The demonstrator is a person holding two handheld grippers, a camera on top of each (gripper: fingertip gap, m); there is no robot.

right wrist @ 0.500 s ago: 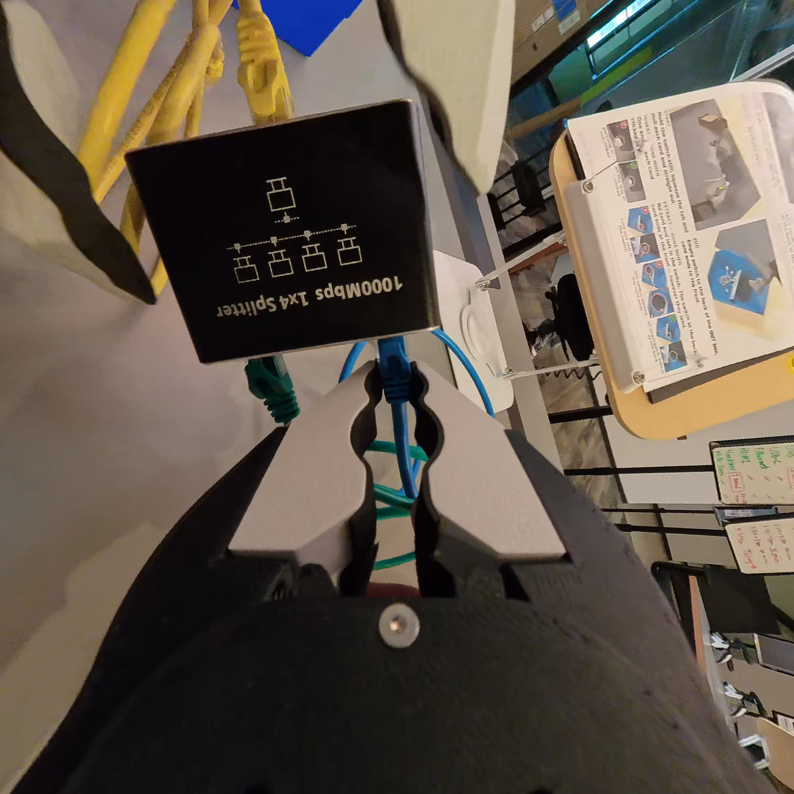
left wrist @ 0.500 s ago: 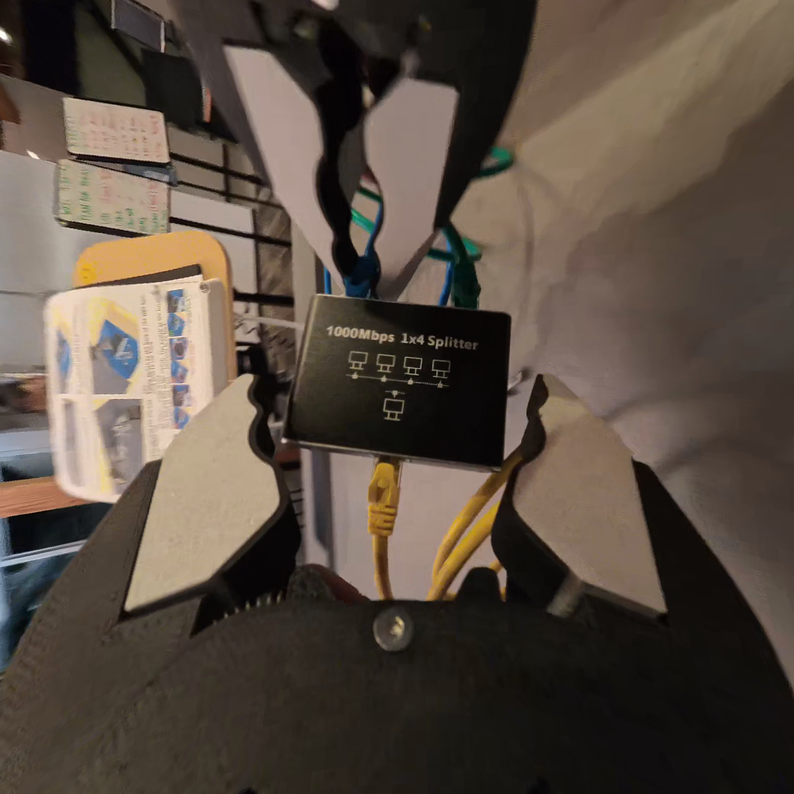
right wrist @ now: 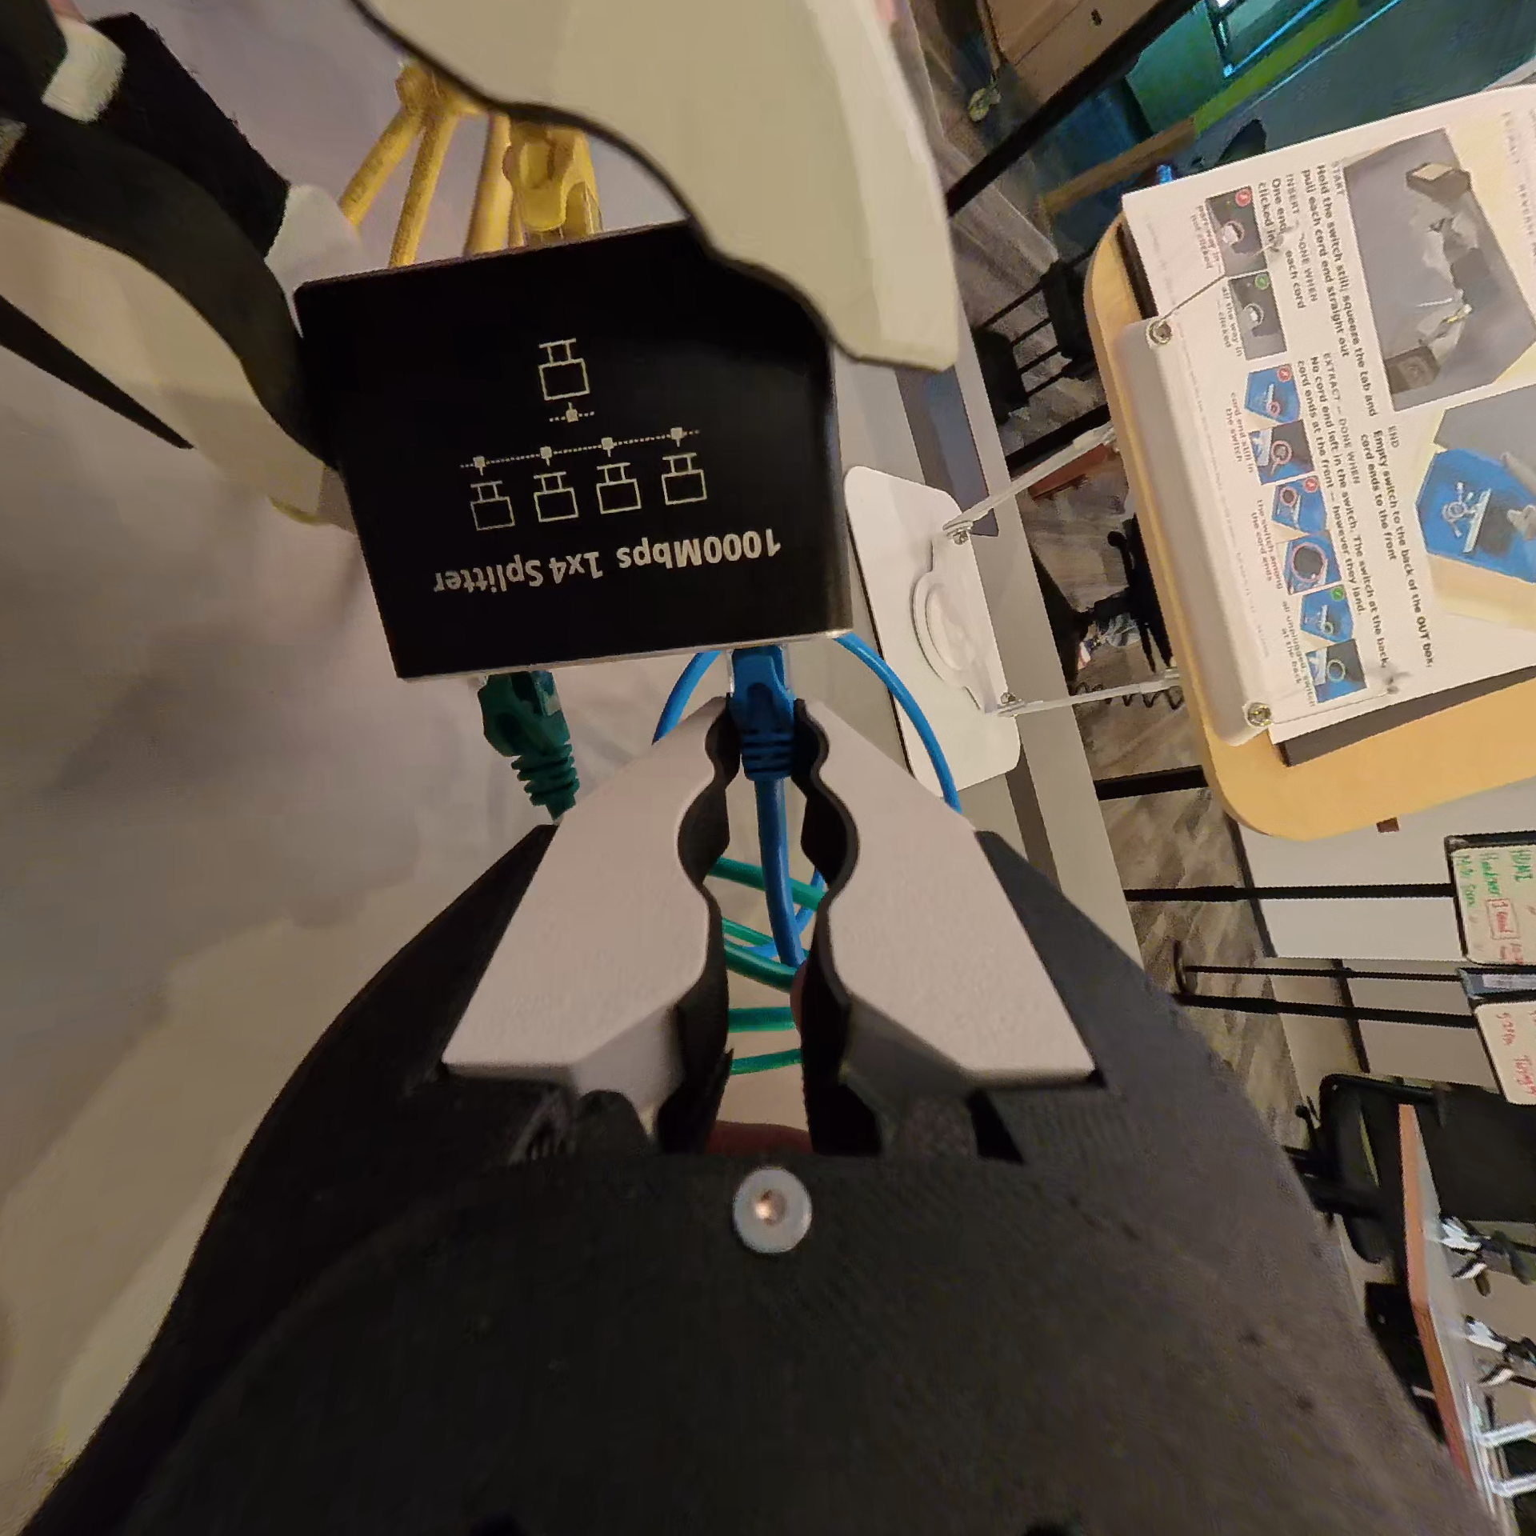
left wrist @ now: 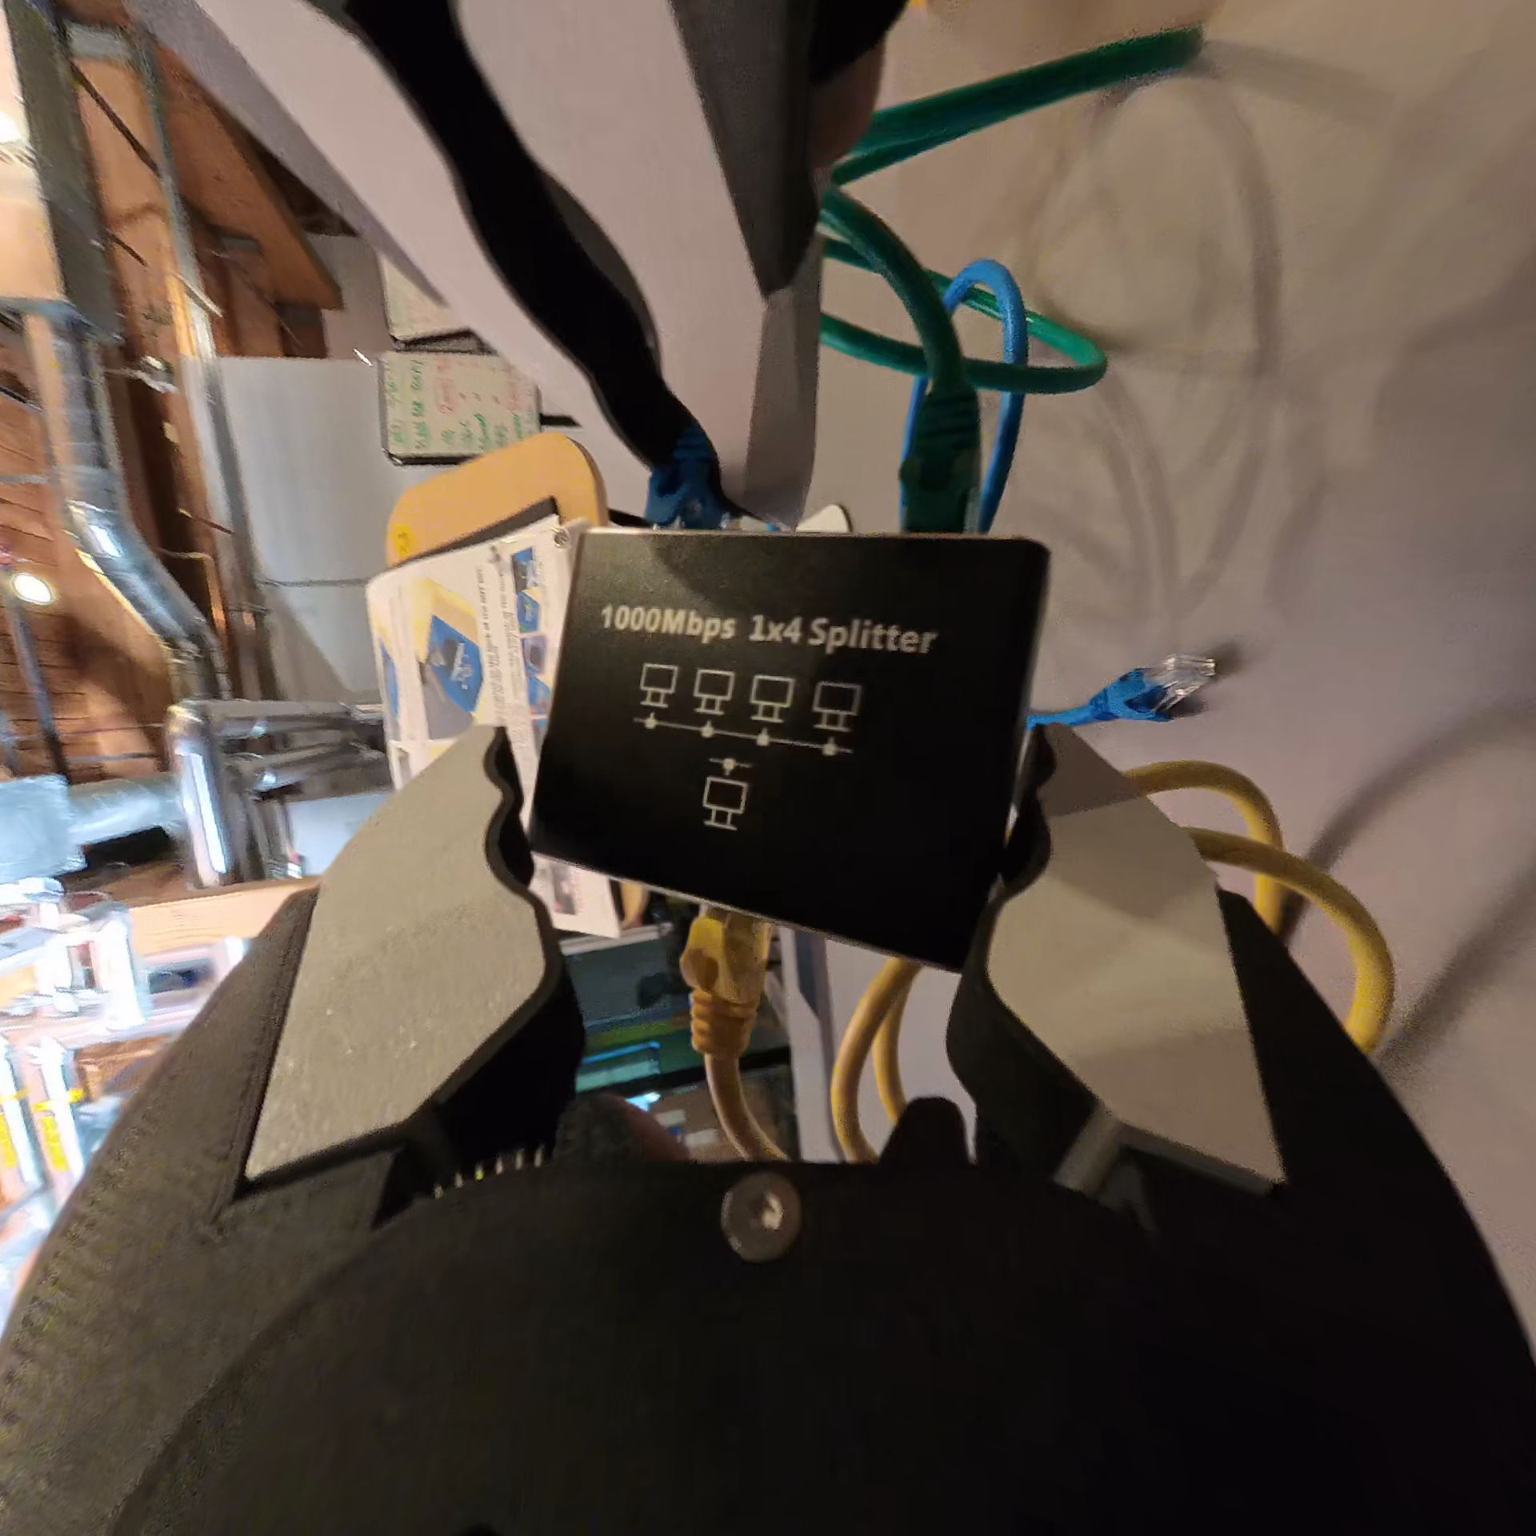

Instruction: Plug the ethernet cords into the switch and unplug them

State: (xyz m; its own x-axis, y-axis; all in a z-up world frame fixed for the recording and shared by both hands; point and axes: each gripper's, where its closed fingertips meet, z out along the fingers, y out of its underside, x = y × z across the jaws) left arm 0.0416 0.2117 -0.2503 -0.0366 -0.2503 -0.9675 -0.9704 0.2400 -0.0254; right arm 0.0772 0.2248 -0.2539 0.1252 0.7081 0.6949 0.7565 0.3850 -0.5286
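My left claw (left wrist: 769, 819) is spread wide and clamped on the switch (left wrist: 781, 740), one finger pressing each side edge of the flat black box, which it holds up off the pale counter (left wrist: 1330, 499). My right claw (right wrist: 760, 731) is nearly together, pinching the ridged boot of a blue cord (right wrist: 763, 723) right where its plug meets a port on the switch's far edge — I cannot tell whether the plug is fully seated. Just beside it a green cord (right wrist: 528, 731) sits in another port on the same edge, and its loops trail back under the right claw. On the opposite edge a yellow cord (left wrist: 725, 972) is plugged in, with more yellow loops curling on the counter by my left claw's right-hand finger. A second blue plug (left wrist: 1151, 694), clear-tipped, lies loose on the counter just past the switch's side. The switch has a smooth matte top with white printed markings; the claw fingers are grey plates with wavy black inner edges. Off the counter's edge stands a wooden board carrying a printed instruction sheet (right wrist: 1330, 432).
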